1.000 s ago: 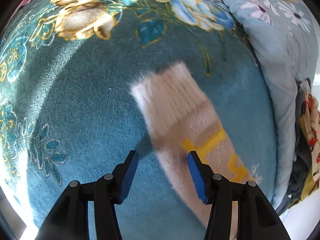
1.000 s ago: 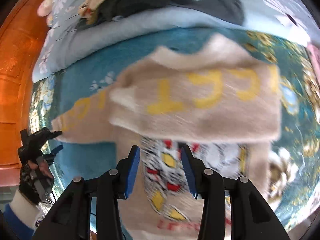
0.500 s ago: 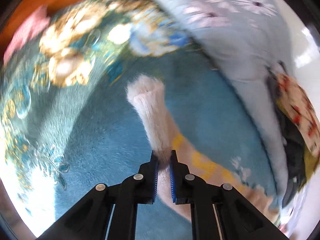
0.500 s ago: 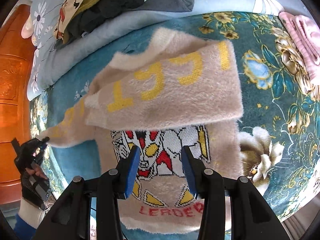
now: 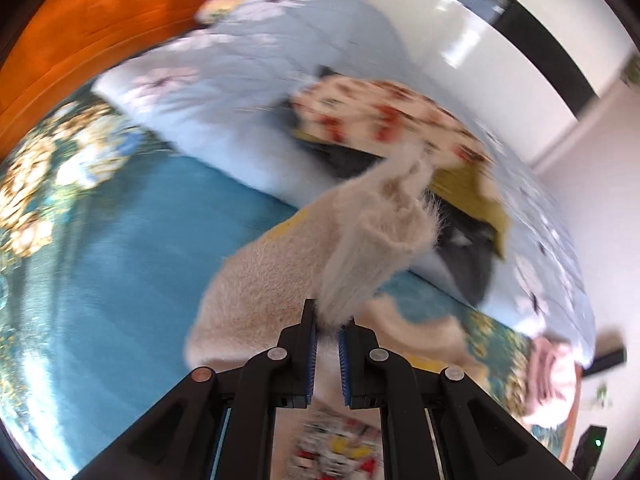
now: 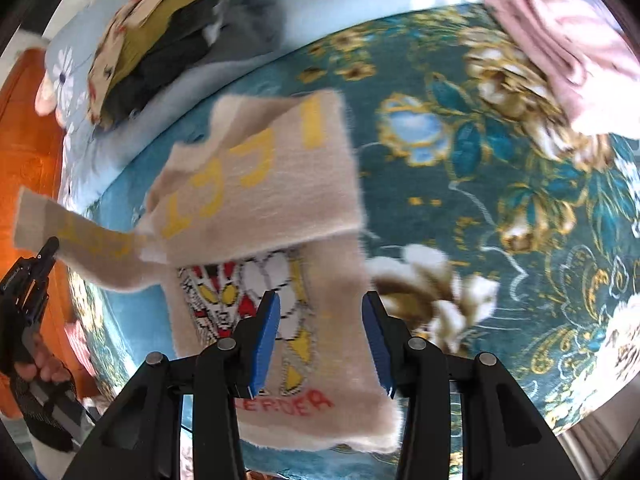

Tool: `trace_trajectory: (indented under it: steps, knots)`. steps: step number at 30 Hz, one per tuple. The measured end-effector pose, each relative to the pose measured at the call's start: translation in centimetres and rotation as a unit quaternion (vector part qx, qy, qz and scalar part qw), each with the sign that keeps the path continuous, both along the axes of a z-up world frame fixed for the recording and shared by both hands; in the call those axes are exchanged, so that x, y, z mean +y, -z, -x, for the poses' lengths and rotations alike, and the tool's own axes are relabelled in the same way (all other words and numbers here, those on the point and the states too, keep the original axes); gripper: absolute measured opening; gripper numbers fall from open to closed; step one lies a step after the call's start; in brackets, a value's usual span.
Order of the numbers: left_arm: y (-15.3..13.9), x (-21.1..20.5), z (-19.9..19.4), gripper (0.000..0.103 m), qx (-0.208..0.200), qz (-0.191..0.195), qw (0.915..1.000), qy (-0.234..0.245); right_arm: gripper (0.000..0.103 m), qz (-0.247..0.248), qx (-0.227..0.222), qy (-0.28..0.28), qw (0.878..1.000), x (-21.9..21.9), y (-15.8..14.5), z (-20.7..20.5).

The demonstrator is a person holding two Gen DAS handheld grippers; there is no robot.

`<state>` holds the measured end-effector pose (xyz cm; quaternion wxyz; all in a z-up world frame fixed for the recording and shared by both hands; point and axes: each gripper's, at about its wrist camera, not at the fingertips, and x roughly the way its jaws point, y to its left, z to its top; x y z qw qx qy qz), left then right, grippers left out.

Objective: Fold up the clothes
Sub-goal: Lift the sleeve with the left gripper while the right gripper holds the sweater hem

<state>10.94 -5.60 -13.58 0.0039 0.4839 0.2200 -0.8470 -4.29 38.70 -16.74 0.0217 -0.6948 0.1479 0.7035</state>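
Covering bed: teal floral blanket (image 6: 500, 184)

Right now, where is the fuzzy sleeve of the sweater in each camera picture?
Left wrist view: the sleeve rises up the middle of the picture, pinched in the left gripper.
Right wrist view: the sleeve stretches to the far left edge, where the left gripper pinches it; the right gripper hangs open over the sweater.
Shared landmark: the pile of clothes on the pale flowered quilt.
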Motion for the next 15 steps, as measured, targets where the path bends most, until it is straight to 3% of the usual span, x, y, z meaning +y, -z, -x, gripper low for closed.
trace_trajectory:
  steps: [7, 15]
  knots:
    - [1.7, 10.3, 0.1, 0.01, -0.026, -0.018, 0.9953, 0.091, 0.044, -0.005, 0.0, 0.044, 0.999, 5.3, -0.2, -1.7]
    - [7.7, 18.3, 0.3, 0.01, -0.107, -0.021, 0.9826, 0.15, 0.044, -0.005, -0.01, 0.067, 0.998, 8.6, 0.2, -3.2]
